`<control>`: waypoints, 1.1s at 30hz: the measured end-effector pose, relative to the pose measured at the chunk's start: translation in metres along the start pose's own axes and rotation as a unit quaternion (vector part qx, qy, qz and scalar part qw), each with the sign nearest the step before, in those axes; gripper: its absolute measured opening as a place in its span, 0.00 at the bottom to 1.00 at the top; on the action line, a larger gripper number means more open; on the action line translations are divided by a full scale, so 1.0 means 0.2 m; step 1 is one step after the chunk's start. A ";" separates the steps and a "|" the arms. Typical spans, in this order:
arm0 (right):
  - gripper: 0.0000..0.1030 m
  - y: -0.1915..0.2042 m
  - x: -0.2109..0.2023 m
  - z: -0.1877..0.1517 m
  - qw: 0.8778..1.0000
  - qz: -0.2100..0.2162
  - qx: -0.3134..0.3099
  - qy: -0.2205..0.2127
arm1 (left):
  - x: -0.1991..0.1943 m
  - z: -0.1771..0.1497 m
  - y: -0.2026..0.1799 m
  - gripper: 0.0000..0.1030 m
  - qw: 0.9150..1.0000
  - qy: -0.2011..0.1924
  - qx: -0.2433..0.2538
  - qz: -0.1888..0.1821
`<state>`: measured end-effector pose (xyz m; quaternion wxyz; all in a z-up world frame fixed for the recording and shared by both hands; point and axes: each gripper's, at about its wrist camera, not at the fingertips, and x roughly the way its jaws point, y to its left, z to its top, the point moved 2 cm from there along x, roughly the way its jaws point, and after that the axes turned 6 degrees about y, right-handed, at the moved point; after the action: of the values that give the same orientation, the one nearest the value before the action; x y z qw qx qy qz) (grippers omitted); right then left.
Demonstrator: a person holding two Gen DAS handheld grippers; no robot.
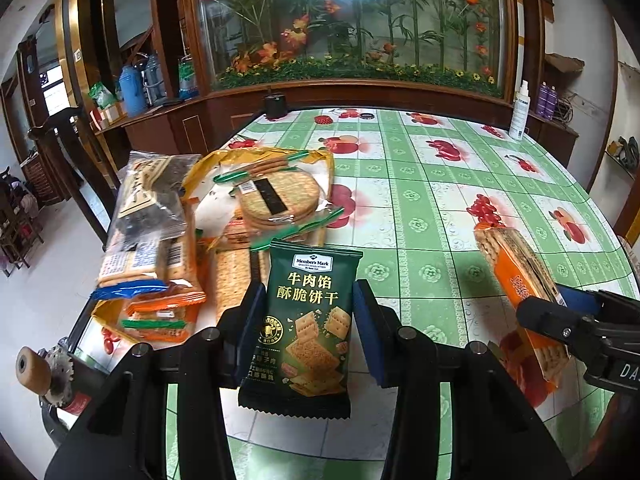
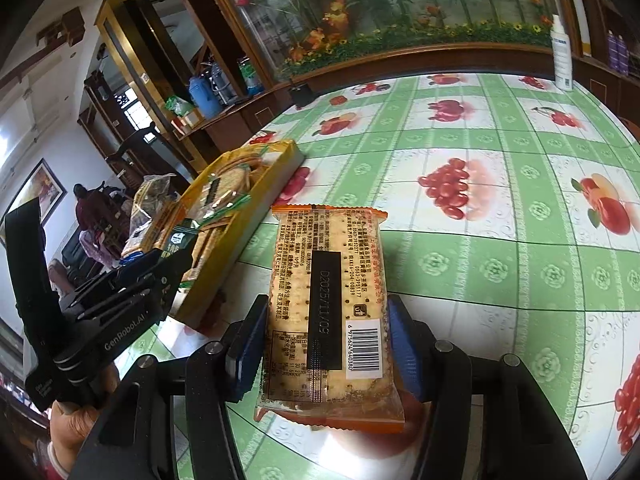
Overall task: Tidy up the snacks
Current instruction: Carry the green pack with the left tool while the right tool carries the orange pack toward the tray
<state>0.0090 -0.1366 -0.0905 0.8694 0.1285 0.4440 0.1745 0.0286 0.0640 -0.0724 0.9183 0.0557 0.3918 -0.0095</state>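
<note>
My left gripper [image 1: 310,306] is shut on a dark green cracker packet [image 1: 308,320], held upright above the table's near edge. Just beyond it a yellow tray [image 1: 329,160] holds several biscuit packs, round crackers [image 1: 280,200] on top. My right gripper [image 2: 326,332] is shut on an orange-edged clear cracker packet [image 2: 326,280], barcode side up, above the green fruit-print tablecloth [image 2: 480,240]. In the left wrist view that packet [image 1: 516,272] and the right gripper [image 1: 560,312] hang at the right. The right wrist view shows the left gripper [image 2: 172,264] beside the yellow tray [image 2: 224,272].
A white spray bottle [image 1: 519,112] stands at the table's far right edge, and a small black object [image 1: 276,106] at its far left edge. A wooden cabinet with a plant display [image 1: 352,32] is behind. A person [image 2: 84,204] stands far off at the left.
</note>
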 end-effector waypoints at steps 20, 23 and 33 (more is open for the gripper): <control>0.56 0.30 0.05 0.10 0.998 0.030 -0.061 0.002 | -0.06 -0.01 0.17 0.42 1.000 -0.007 -0.025 0.015; 0.57 0.34 0.06 0.12 0.997 0.033 -0.068 0.003 | -0.08 0.00 0.20 0.42 0.999 -0.011 -0.031 0.017; 0.57 0.44 0.10 0.17 0.995 0.045 -0.090 0.004 | -0.11 0.03 0.25 0.42 0.999 -0.023 -0.040 0.017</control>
<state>0.0317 -0.0499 -0.0516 0.8667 0.0688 0.4241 0.2532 0.0203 0.1127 -0.0483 0.9286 0.0260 0.3695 0.0207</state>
